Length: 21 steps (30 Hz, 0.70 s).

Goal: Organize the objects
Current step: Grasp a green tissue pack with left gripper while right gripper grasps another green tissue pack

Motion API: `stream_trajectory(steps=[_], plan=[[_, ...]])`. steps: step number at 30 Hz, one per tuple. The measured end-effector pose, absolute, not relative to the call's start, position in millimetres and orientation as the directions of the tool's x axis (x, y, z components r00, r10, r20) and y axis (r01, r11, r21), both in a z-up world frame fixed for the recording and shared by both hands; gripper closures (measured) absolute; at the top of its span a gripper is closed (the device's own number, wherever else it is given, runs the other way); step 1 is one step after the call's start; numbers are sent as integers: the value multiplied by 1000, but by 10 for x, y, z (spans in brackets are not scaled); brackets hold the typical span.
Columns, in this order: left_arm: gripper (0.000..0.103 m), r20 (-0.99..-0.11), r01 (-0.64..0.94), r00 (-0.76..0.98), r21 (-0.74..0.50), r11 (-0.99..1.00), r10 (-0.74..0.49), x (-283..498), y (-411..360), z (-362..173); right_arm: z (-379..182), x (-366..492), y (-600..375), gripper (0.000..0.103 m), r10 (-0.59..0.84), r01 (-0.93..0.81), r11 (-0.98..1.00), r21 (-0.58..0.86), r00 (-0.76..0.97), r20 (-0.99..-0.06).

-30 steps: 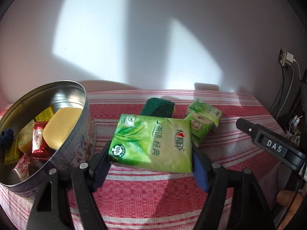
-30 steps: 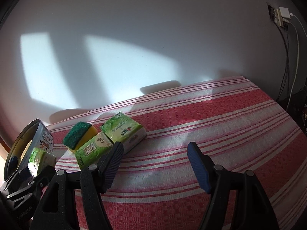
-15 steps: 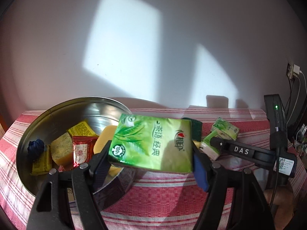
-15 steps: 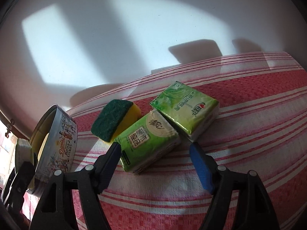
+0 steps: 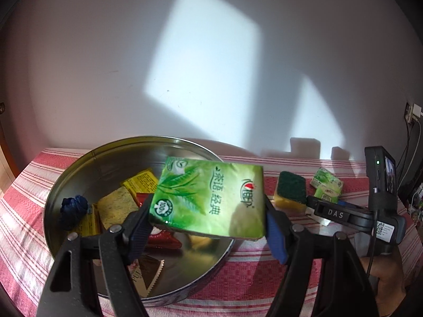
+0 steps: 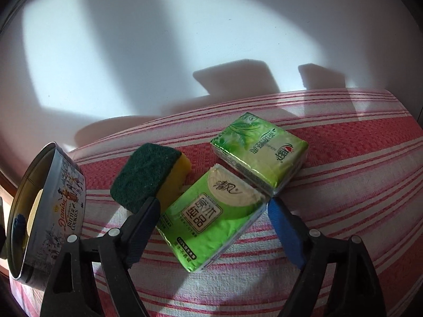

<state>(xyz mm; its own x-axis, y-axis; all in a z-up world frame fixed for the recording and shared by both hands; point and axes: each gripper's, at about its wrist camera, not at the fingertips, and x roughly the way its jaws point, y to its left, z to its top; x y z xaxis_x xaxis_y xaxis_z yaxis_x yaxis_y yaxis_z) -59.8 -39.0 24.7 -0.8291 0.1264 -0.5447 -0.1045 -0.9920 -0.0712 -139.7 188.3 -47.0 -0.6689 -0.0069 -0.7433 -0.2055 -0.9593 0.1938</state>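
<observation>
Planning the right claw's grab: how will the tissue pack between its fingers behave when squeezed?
The tissue pack looks soft, so it will probably dent. Its glossy wrap may slip. Lying flat on the tablecloth, it is unlikely to roll.

Three green tissue packs: one held up (image 5: 208, 200) over the tin, two lying on the cloth (image 6: 260, 152) (image 6: 211, 216), touching each other near its back edge. One round tin (image 5: 79, 163) stands at the cloth's left end. Two sponges: one green-topped (image 6: 148, 175) on the cloth, against the nearer pack, and one yellow (image 5: 116, 207) inside the tin. Also in the tin are at least two yellow packets (image 5: 141, 181) (image 5: 88, 223), at least one red packet (image 5: 162, 239) and one dark blue wad (image 5: 74, 206); the held pack hides the rest.
</observation>
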Motion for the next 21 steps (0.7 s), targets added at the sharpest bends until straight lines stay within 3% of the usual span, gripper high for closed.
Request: stream_trajectory(steps=[7, 21], plan=[[29, -551, -85, -826, -92, -992, 122, -640, -528, 236, -483, -1240, 1929, 45, -67, -194, -943, 270, -685, -725], [29, -556, -83, -824, -63, -994, 105, -644, -498, 201, -508, -1418, 1791, 43, 37, -217, -966, 144, -661, -749]])
